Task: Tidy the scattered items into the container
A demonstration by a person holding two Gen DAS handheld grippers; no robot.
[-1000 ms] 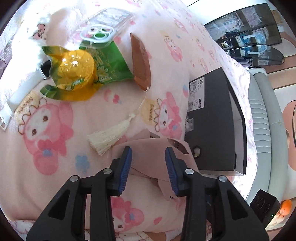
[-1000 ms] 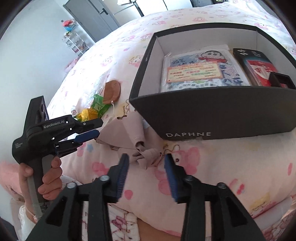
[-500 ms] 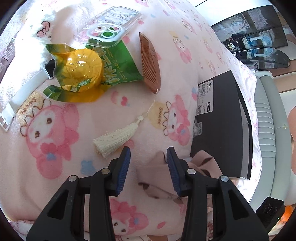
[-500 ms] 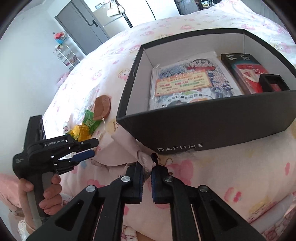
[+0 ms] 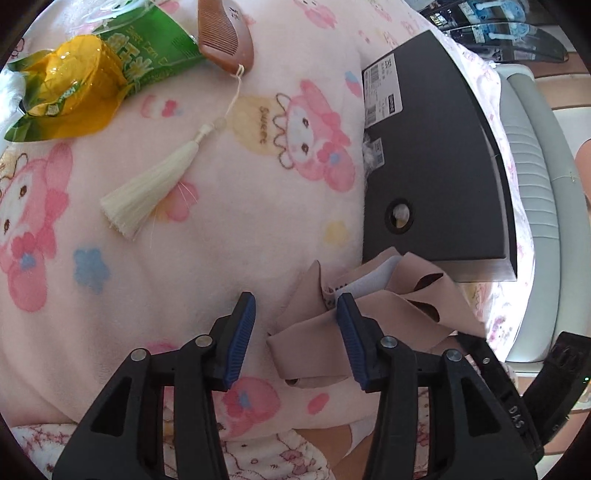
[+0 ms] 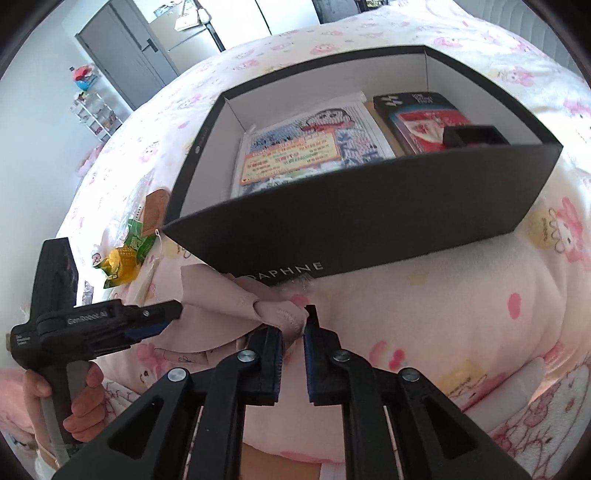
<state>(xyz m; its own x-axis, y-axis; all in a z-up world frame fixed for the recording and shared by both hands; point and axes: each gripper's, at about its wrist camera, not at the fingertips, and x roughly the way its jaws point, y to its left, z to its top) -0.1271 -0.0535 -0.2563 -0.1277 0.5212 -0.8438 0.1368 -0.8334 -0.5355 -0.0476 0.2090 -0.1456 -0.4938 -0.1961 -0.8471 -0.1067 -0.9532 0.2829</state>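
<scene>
1. Seen from the left wrist, the left gripper [image 5: 295, 332] tilts steeply down over the pink cartoon blanket [image 5: 221, 206], its blue-padded jaws spread and still opening. A fold of the beige cloth [image 5: 373, 299] lies between them — it touches the right pad only, and the left pad stands clear. The cloth runs from there toward 2 o'clock, up to the near corner of the black box [image 5: 436, 155]. At 11 o'clock lie a wooden comb [image 5: 225, 33] with a cream tassel [image 5: 147, 192] and a green-and-yellow snack packet [image 5: 85, 74].

2. From the right wrist, the right gripper [image 6: 293, 339] also points steeply down, jaws pressed together on a bunched end of the beige cloth [image 6: 236, 302], which sits just before the box [image 6: 369, 218] wall marked DAPHNE. Inside the box lie a cartoon-printed packet [image 6: 306, 147] and a dark red-fronted pack [image 6: 424, 118]. At 9 o'clock a hand [image 6: 77, 398] grips the left gripper [image 6: 162, 317] by its handle — its tips reach the cloth's other end.
</scene>
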